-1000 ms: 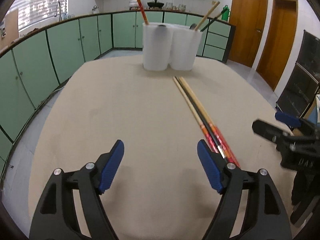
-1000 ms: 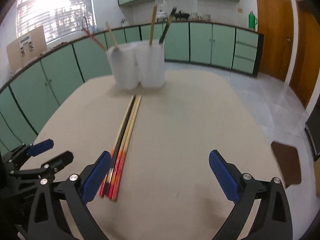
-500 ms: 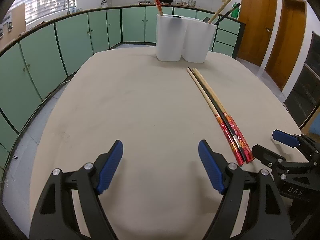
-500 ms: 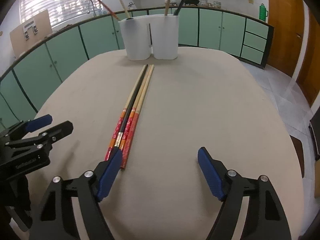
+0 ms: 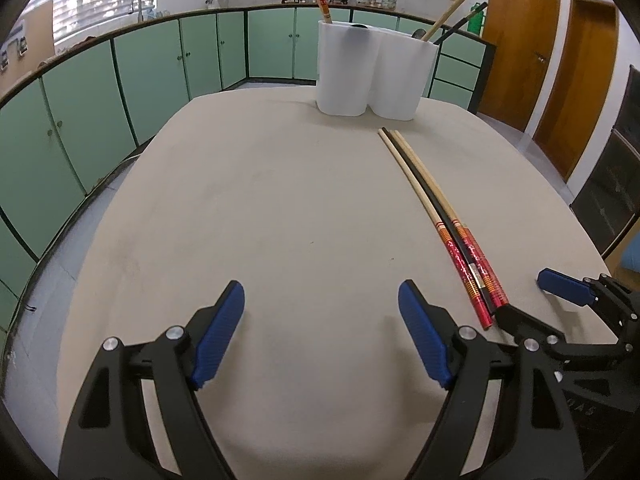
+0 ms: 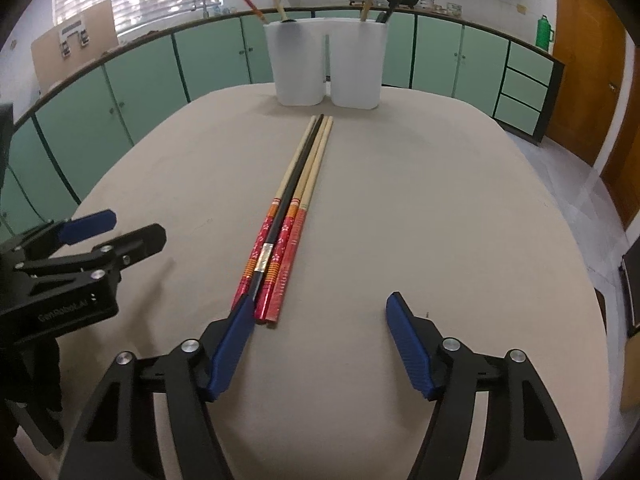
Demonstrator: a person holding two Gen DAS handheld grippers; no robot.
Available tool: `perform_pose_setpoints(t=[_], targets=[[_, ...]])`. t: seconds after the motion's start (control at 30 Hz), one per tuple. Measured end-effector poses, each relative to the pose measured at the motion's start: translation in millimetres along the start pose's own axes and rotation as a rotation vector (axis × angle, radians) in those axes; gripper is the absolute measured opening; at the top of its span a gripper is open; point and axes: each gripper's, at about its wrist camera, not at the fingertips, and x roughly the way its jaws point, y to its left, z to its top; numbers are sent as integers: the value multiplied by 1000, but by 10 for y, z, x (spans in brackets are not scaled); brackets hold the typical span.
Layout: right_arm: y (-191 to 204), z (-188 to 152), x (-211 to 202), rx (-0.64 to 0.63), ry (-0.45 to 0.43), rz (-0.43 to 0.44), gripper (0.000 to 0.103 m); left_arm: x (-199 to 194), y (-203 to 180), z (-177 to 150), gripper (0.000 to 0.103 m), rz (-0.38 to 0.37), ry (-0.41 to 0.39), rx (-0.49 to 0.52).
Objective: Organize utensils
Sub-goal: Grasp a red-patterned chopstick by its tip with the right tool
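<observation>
Right wrist view: the left gripper point(image 6: 116, 226) sits at the far left, jaws apart and empty; the right gripper point(image 6: 320, 322) fills the foreground, and its jaws have just been closing in, yet nothing is gripped.
Chopsticks point(image 6: 288, 220): four long sticks lie side by side on the table point(image 6: 460, 220), red ends toward the camera, pale tips pointing at the holder.
Contact: the right gripper's left pad point(image 6: 234, 344) overlaps the red ends; whether it touches them cannot be told, and the gap between the jaws lies to the right of the bundle.
Risk, misalignment: closing from here would likely shut on air or shove the bundle sideways.
Risk, scatter: the sticks are round and loose, so a nudge could roll them apart or pick up only one.
Holder point(image 6: 326, 60): a white two-compartment holder stands at the table's far edge, just beyond the tips, each side already holding upright utensils.
Risk, insertion: those leaning utensils could catch an incoming stick.
Obstruction: the table between bundle and holder is bare; the left gripper is near enough to crowd a sideways correction.
Left wrist view: the left gripper point(image 5: 320, 324) hovers released over bare table, with the chopsticks point(image 5: 440, 216) to its right.
Surroundings: green cabinets point(image 6: 140, 76) and wooden doors point(image 6: 588, 60) stand well apart.
</observation>
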Motion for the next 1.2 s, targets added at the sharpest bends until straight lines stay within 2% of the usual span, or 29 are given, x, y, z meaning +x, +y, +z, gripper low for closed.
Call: perform_pose_setpoints(t=[0.37, 0.57, 0.67, 0.8, 1.0, 1.07, 1.13, 1.2], targets=[[-21, -19, 14, 9, 7, -15, 67, 23, -23, 1, 78, 3, 8, 2], [-85, -12, 12, 39, 5, -79, 64, 27, -6, 8, 78, 4, 9, -8], [-147, -21, -17, 58, -10, -41, 64, 31, -11, 8, 78, 5, 10, -7], [-94, -38, -23, 36, -12, 20, 53, 33, -31, 7, 78, 10, 10, 2], [-3, -28, 16, 16, -3, 14, 34, 32, -40, 0, 78, 8, 9, 3], [3, -20, 25, 16, -4, 15, 25, 29, -56, -3, 78, 6, 9, 5], [14, -20, 35, 11, -3, 28, 10, 24, -83, -9, 78, -1, 10, 8], [17, -27, 33, 6, -2, 32, 6, 24, -115, -17, 78, -6, 12, 13]])
